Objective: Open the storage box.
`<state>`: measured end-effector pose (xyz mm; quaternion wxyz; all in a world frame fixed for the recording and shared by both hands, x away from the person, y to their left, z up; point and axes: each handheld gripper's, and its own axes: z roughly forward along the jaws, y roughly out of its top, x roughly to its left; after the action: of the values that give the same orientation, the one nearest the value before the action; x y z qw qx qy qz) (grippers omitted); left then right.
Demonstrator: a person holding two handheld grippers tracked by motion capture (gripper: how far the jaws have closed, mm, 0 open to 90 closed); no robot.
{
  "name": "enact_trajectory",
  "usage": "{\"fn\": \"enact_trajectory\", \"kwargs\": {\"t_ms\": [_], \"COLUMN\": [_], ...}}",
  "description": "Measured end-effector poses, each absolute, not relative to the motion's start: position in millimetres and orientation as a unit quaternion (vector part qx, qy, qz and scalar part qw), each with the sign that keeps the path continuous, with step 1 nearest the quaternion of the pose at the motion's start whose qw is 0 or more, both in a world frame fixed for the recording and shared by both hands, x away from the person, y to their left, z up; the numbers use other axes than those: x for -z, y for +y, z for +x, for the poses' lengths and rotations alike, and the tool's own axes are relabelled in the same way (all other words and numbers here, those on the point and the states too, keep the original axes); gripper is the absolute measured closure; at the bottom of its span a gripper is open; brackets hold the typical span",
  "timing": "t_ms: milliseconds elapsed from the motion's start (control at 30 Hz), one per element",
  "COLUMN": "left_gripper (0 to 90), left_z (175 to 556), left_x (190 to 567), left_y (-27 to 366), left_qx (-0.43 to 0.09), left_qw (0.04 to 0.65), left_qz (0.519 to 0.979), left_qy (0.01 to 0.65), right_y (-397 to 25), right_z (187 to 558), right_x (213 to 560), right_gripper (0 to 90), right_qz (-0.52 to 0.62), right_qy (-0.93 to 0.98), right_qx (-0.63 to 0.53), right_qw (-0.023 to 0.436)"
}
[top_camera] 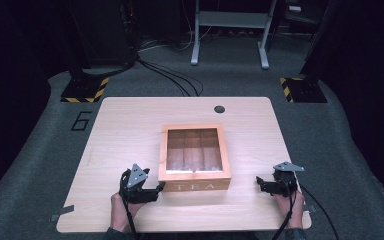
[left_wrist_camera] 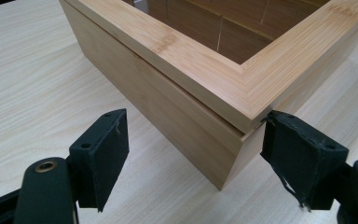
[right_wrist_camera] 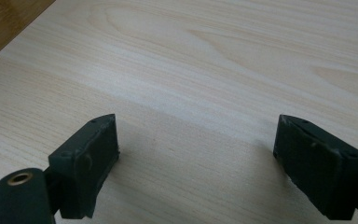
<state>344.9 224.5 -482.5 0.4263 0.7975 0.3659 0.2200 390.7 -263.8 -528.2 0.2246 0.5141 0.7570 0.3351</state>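
Observation:
A bamboo tea box (top_camera: 195, 186) with a glass-paned lid, shut, sits mid-table with "TEA" on its front face. Through the pane I see wooden dividers inside. My left gripper (top_camera: 157, 190) is open at the box's front left corner. In the left gripper view the jaws (left_wrist_camera: 193, 126) stand on either side of that corner of the box (left_wrist_camera: 191, 60), the right pad (left_wrist_camera: 298, 149) close to the lid's edge. My right gripper (top_camera: 261, 184) hovers open over bare table right of the box. Its jaws (right_wrist_camera: 196, 126) hold nothing, and a sliver of the box (right_wrist_camera: 4, 18) shows at the upper left.
The light wooden table (top_camera: 130, 125) has a dark round cable hole (top_camera: 219, 109) near its far edge. Beyond the table are grey floor, cables, a metal stand (top_camera: 230, 30) and yellow-black striped bases (top_camera: 85, 90).

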Motion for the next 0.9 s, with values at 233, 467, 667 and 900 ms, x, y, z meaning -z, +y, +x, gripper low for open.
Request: {"fn": "enact_trajectory", "kwargs": {"t_ms": [233,467,667,900], "left_gripper": [22.8,22.9,23.4,24.7], "left_z": [346,349,349,353], "left_x": [479,474,472,470], "left_y": [222,214,209,206], "left_qx": [-0.224,-0.232,-0.249,-0.255], "left_qw": [0.426,0.433,0.436,0.443], "left_qz": [0.800,0.799,0.795,0.792], "left_qy": [0.358,0.346,0.340,0.335], "right_y": [-264,-264,-264,-264], "right_z": [391,391,391,391], "right_x": [528,528,528,528], "right_gripper": [13.3,13.3,13.3,13.3], "right_qz": [0.514,0.514,0.514,0.515], "right_qy": [0.757,0.757,0.757,0.756], "right_qx": [-0.335,-0.335,-0.335,-0.335], "right_qw": [0.225,0.225,0.225,0.225]}}
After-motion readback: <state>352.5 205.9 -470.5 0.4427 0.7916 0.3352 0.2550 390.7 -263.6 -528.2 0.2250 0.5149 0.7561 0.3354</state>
